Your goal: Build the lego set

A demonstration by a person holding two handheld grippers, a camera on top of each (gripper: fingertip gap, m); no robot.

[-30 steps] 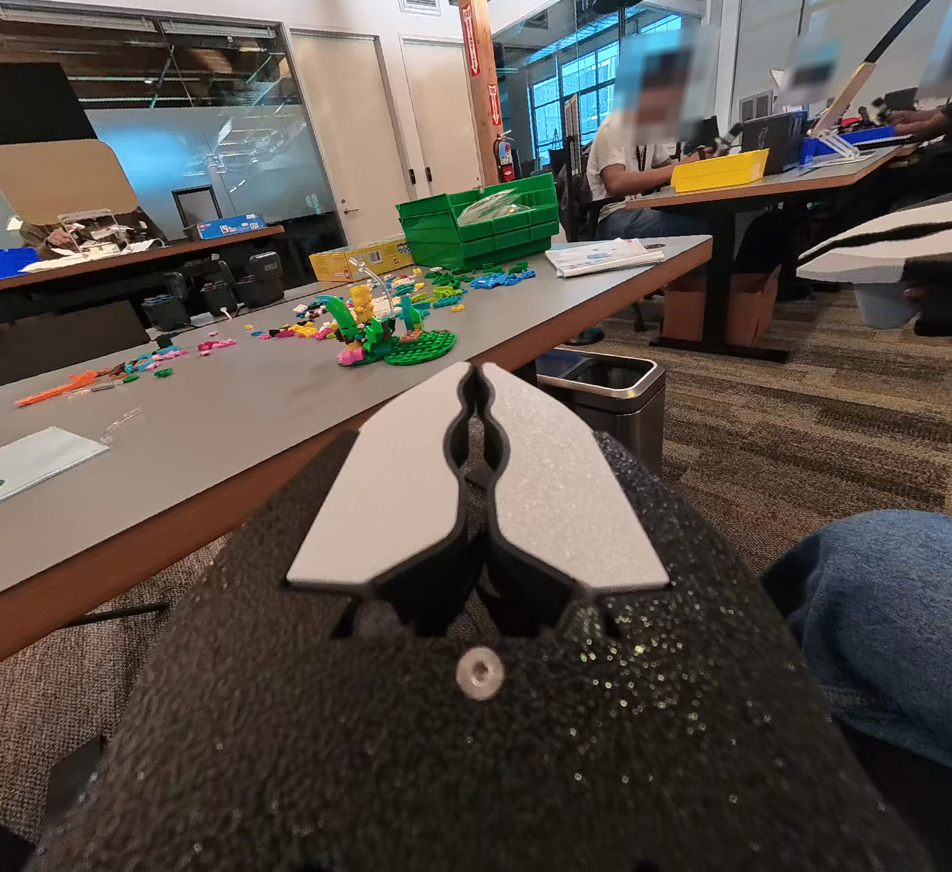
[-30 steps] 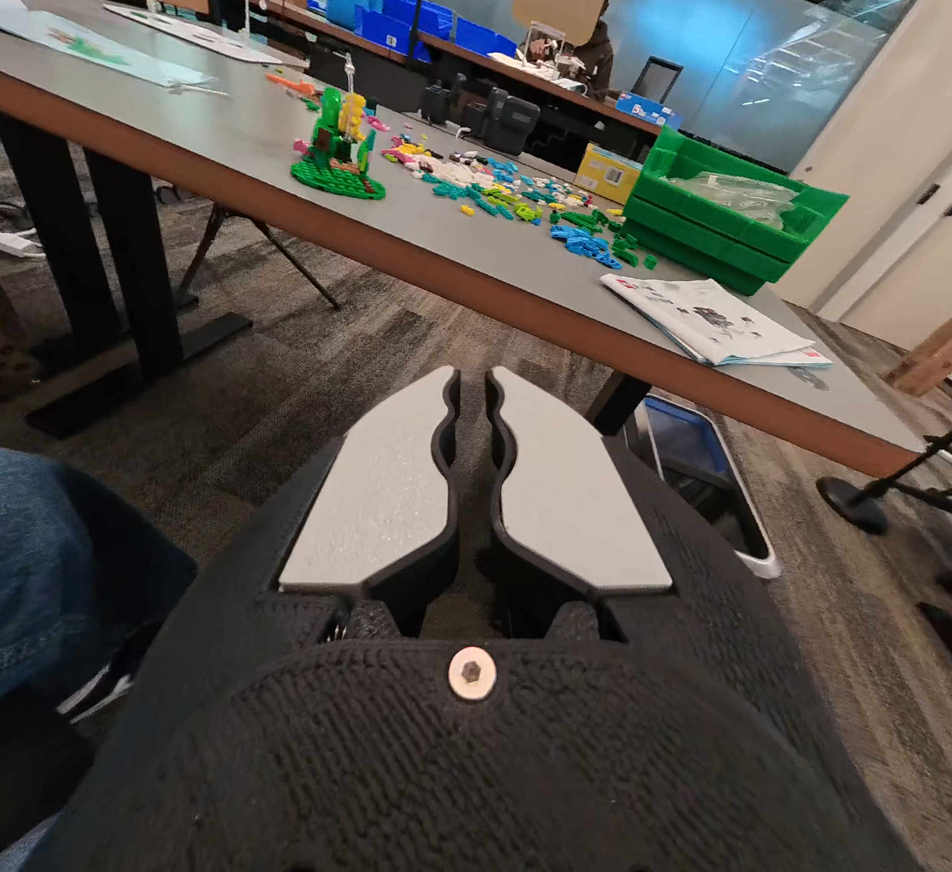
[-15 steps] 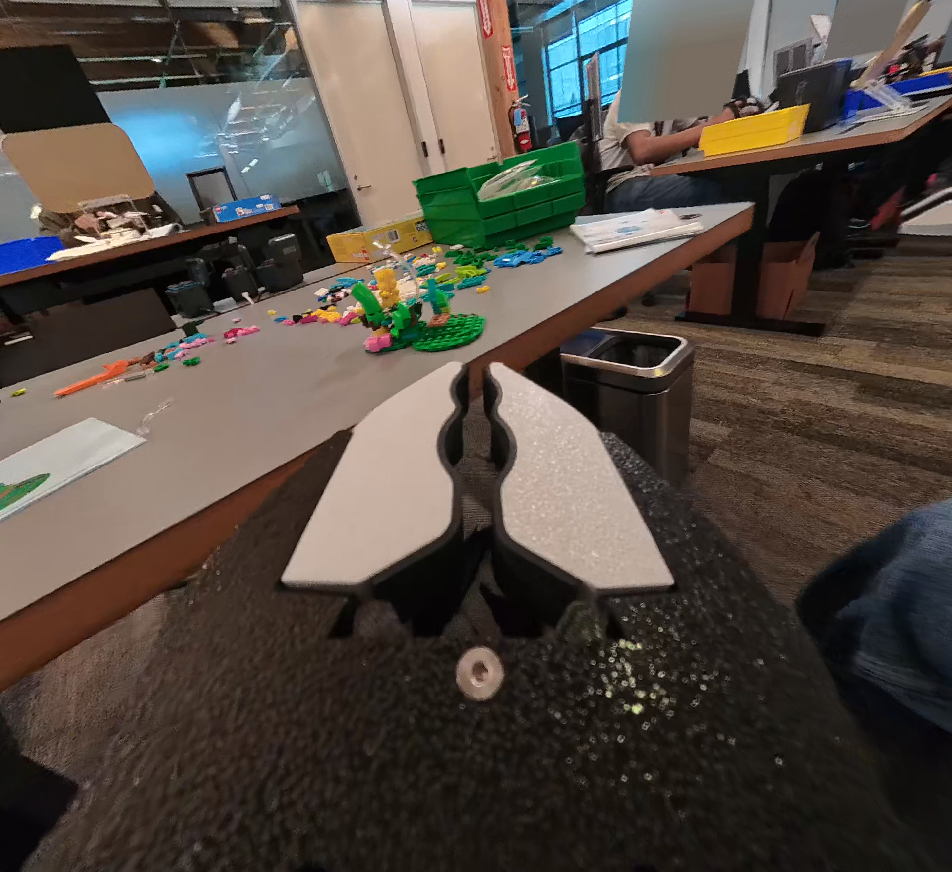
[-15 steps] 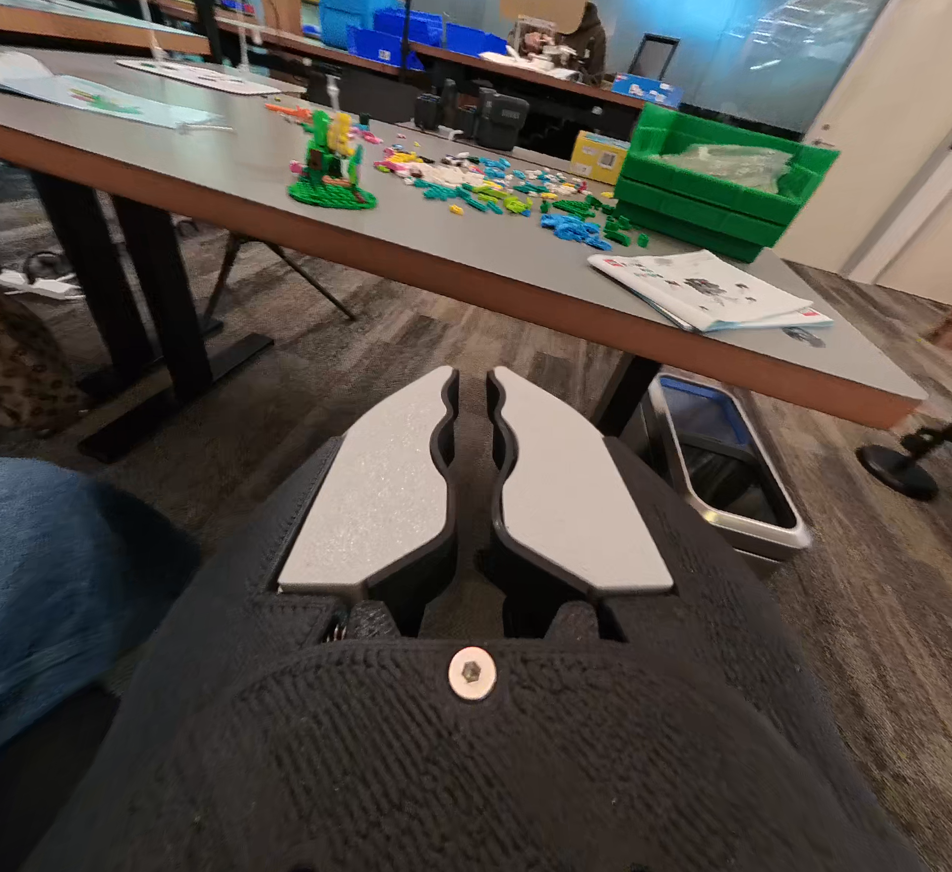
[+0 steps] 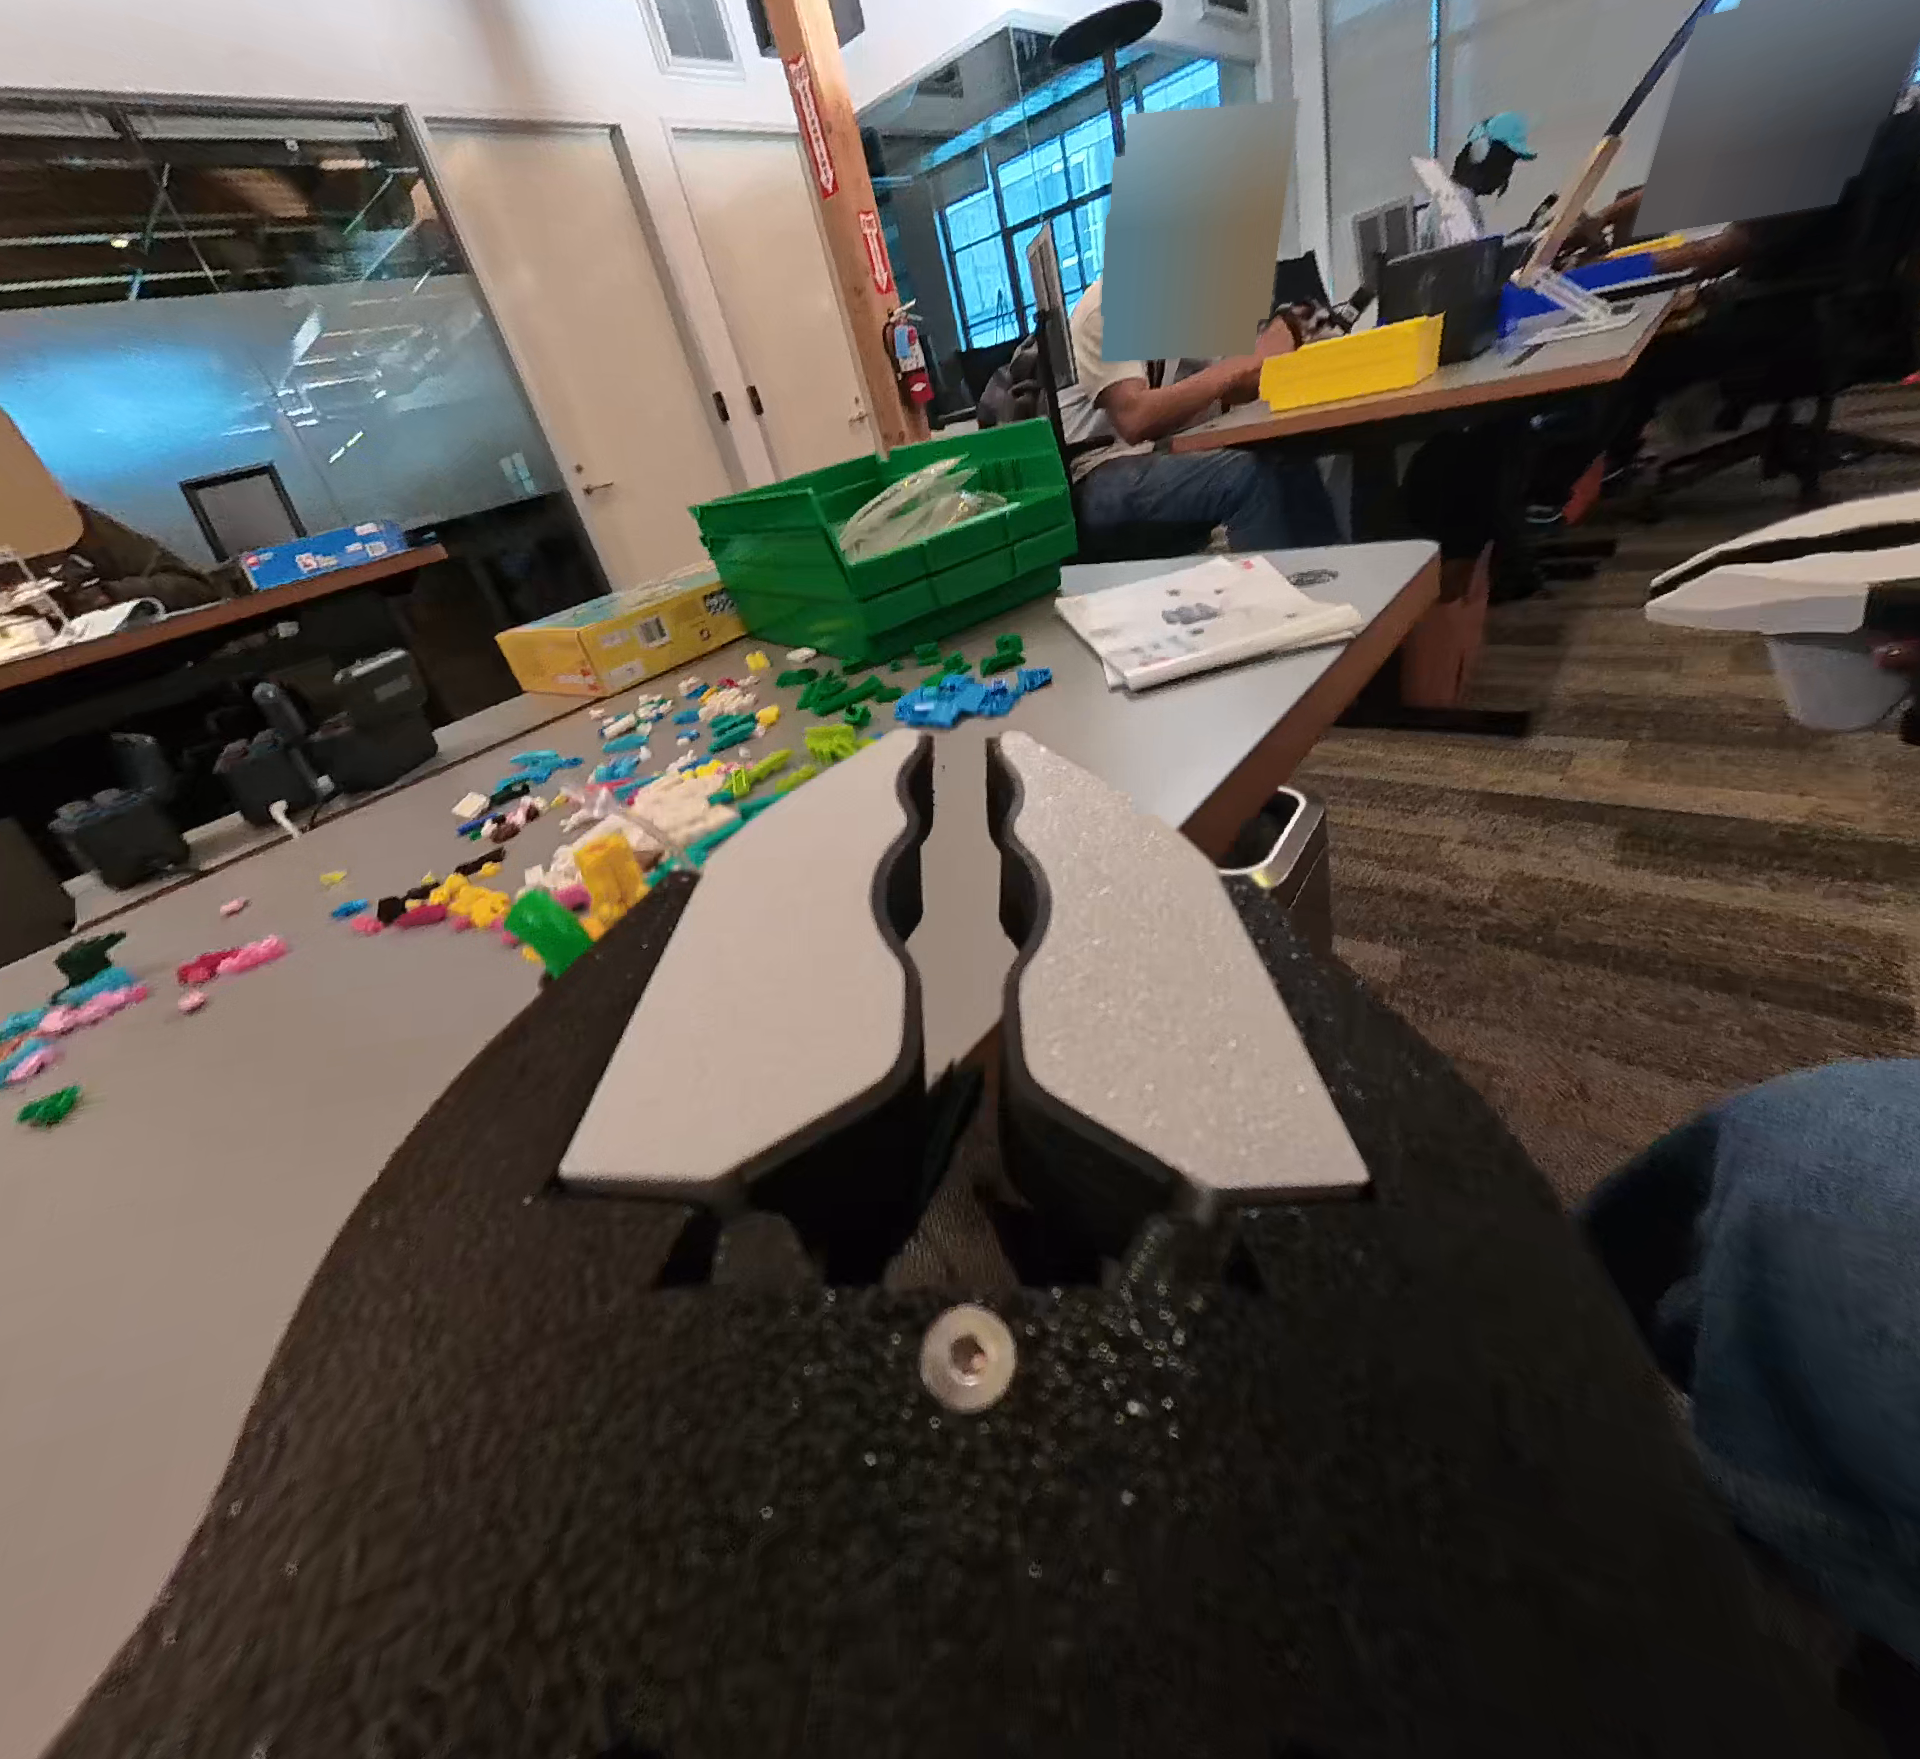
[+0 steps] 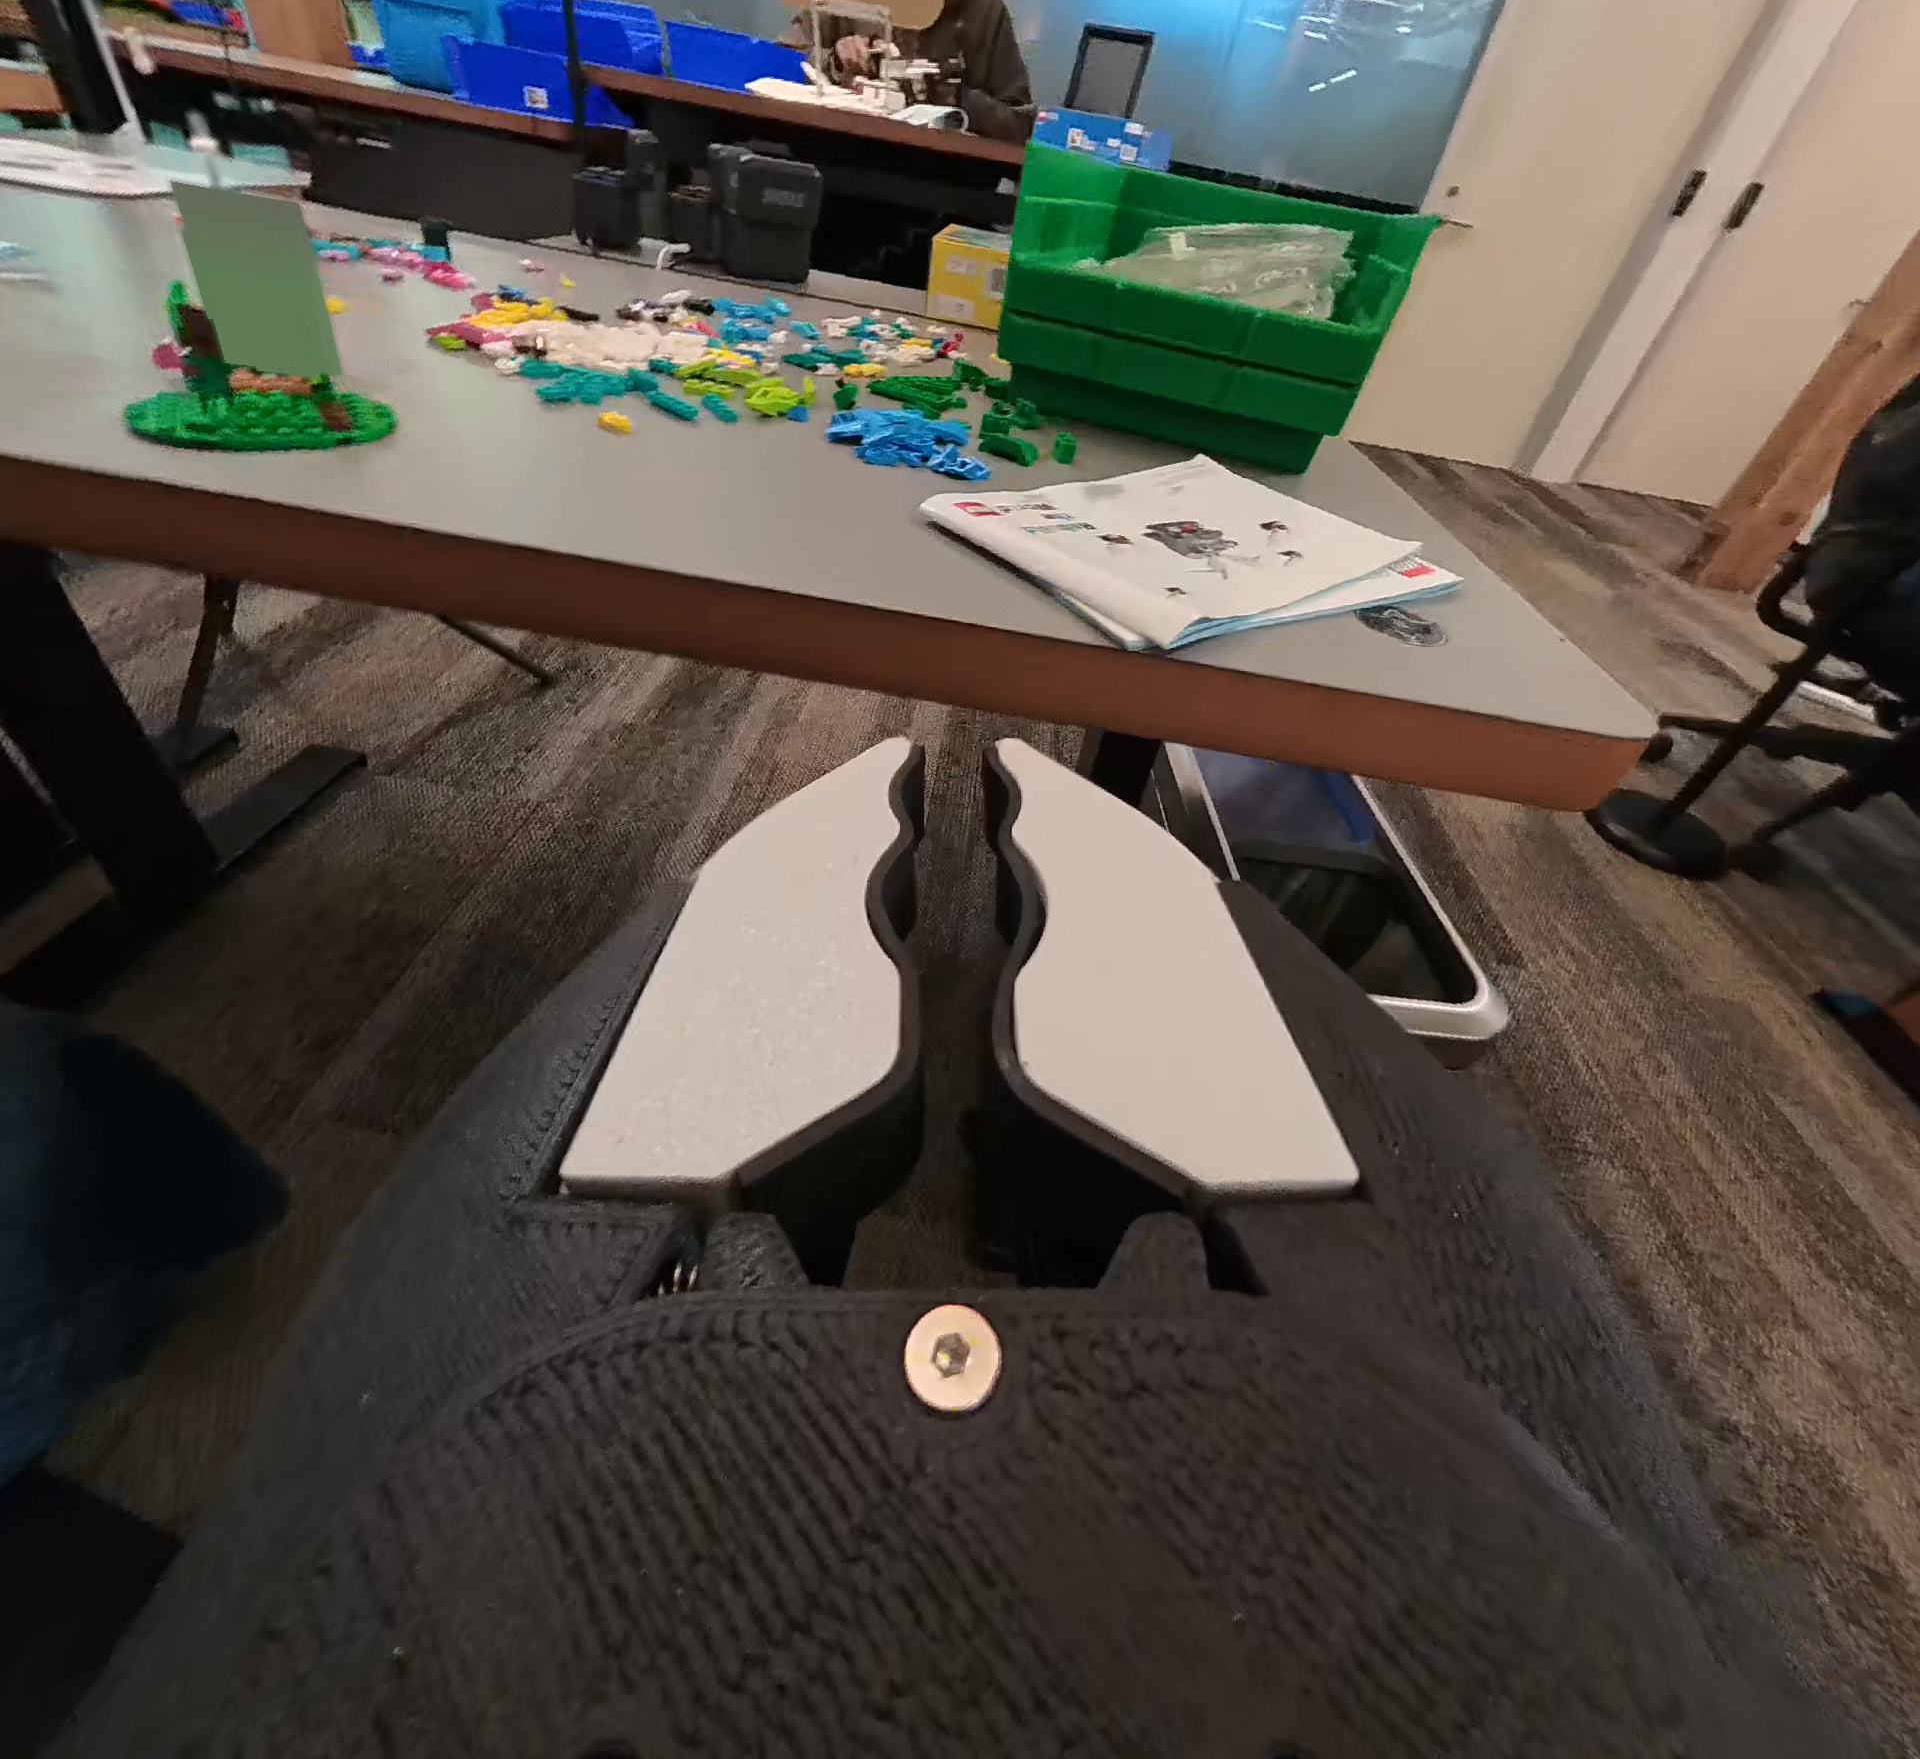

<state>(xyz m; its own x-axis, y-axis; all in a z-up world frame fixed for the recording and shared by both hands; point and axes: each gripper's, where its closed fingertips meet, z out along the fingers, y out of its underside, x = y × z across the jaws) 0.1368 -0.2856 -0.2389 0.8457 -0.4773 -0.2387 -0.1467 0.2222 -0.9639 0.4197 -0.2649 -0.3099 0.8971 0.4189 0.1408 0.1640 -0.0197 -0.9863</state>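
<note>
My left gripper [image 5: 958, 748] hovers over the near edge of the grey table [image 5: 1174, 743]. Its jaws stand a narrow slit apart with nothing between them. Loose coloured bricks [image 5: 717, 774] lie scattered just ahead of it, and a small brick model [image 5: 582, 888] peeks out beside its left finger. My right gripper [image 6: 953, 753] is lower, in front of the table's brown edge [image 6: 831, 649] and over the carpet, with its jaws also slightly apart and empty. It also shows at the right of the left wrist view [image 5: 1787, 566]. The model on its green round plate [image 6: 260, 416] stands at the table's left.
A green bin [image 6: 1174, 359] holding clear bags, a yellow box [image 5: 613, 639] and a white booklet [image 6: 1195, 551] sit on the table. A steel trash can [image 6: 1382, 940] stands under the table's corner. Seated people work at other tables. A knee in jeans [image 5: 1787, 1294] is close by. My hands' fingertips stand some 30 centimetres from each other.
My left gripper rose and moved forward over the table's edge, and its jaws, touching a second ago, parted slightly. My right gripper moved toward the table; its gap looks unchanged.
</note>
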